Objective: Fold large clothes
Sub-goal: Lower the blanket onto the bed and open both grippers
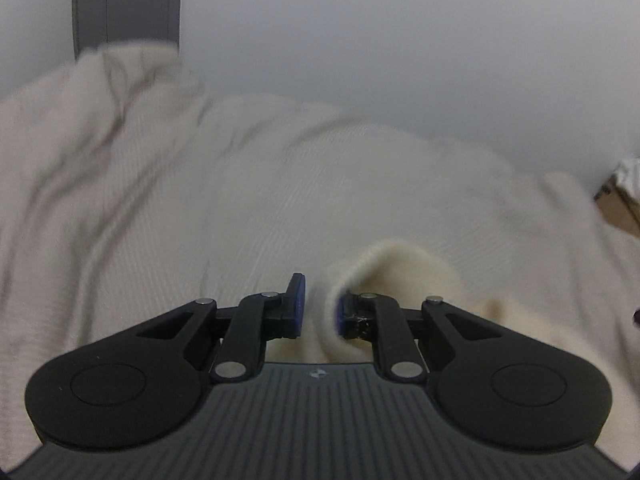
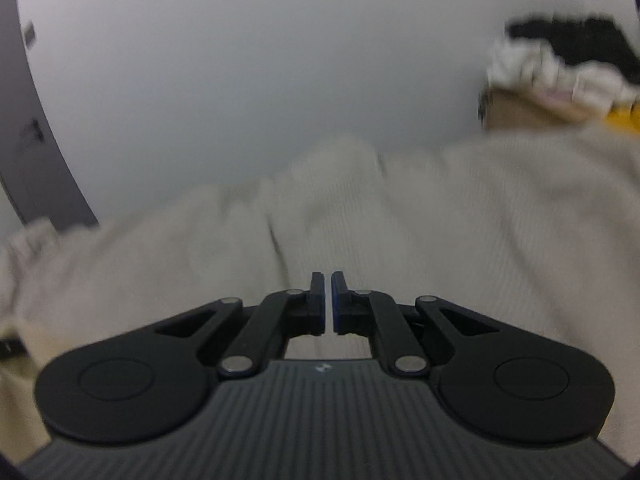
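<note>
Your left gripper (image 1: 319, 306) fingers are clenching a fold of the cream sweater (image 1: 180, 208); your right gripper (image 2: 327, 304) fingers are pinching its fabric. Cardboard box (image 2: 520, 114) is sitting far right.

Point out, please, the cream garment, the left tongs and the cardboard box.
cream garment (image 1: 240, 208), left wrist view, ribbed middle.
left tongs (image 1: 320, 306), left wrist view, between the tips.
cardboard box (image 2: 516, 112), right wrist view, brown side.

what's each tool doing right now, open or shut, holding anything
Left tool: partly open, a fold of the cream knit garment between its pads.
Right tool: nearly shut, thin gap showing; whether it pinches fabric cannot be told.
</note>
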Motion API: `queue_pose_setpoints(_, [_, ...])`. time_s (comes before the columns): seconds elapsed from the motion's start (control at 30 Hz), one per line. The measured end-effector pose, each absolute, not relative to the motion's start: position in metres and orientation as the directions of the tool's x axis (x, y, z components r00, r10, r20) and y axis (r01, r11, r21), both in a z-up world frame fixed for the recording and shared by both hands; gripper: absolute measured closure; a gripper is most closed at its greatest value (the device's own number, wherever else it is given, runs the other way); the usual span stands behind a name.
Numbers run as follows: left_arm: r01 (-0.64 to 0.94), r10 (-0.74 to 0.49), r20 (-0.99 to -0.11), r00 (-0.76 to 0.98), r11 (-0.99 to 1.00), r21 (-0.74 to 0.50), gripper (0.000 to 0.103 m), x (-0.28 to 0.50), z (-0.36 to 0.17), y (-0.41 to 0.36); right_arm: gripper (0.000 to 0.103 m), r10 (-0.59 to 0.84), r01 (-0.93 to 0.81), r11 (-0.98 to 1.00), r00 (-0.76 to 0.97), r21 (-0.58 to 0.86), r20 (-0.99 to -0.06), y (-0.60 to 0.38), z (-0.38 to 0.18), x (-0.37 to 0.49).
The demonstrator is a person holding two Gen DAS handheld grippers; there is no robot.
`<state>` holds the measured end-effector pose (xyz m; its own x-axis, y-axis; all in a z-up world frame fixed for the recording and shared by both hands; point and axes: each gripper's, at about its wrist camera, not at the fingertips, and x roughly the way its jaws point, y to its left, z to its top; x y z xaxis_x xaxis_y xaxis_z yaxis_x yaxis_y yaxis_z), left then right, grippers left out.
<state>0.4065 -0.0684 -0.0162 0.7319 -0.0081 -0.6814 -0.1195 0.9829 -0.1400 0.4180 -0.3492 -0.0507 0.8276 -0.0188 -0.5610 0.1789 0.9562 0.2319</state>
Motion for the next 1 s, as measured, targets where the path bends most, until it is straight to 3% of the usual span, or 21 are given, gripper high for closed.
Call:
queue_pose_setpoints(0.2, [-0.090, -0.015, -0.728, 0.685, 0.990, -0.105, 0.083, 0.448, -0.074, -0.050, 0.099, -0.004, 0.173, 0.960, 0.796, 0.221, -0.605, -0.340, -0.081, 0.420])
queue_pose_setpoints(0.3, [-0.075, -0.006, -0.729, 0.684, 0.994, -0.079, 0.083, 0.472, -0.076, -0.041, 0.099, 0.002, 0.166, 0.960, 0.800, 0.224, -0.600, -0.340, -0.078, 0.415])
queue_pose_setpoints(0.37, [-0.057, -0.002, -0.725, 0.689, 0.997, -0.057, 0.077, 0.472, -0.074, -0.044, 0.099, 0.002, 0.156, 0.965, 0.797, 0.209, -0.603, -0.332, -0.068, 0.408])
queue_pose_setpoints(0.53, [-0.005, -0.052, -0.711, 0.701, 0.997, -0.077, 0.036, 0.464, -0.051, -0.049, 0.095, -0.008, 0.134, 0.976, 0.811, 0.173, -0.584, -0.325, -0.053, 0.394])
queue_pose_setpoints(0.63, [-0.018, -0.015, -0.669, 0.743, 0.999, -0.043, 0.033, 0.447, -0.031, -0.050, 0.095, -0.004, 0.107, 0.982, 0.834, 0.154, -0.552, -0.316, -0.033, 0.371])
queue_pose_setpoints(1.0, [0.075, -0.130, -0.579, 0.805, 0.990, -0.119, 0.033, 0.295, 0.048, -0.052, 0.095, 0.060, 0.003, 0.991, 0.888, 0.135, -0.457, -0.281, 0.043, 0.234])
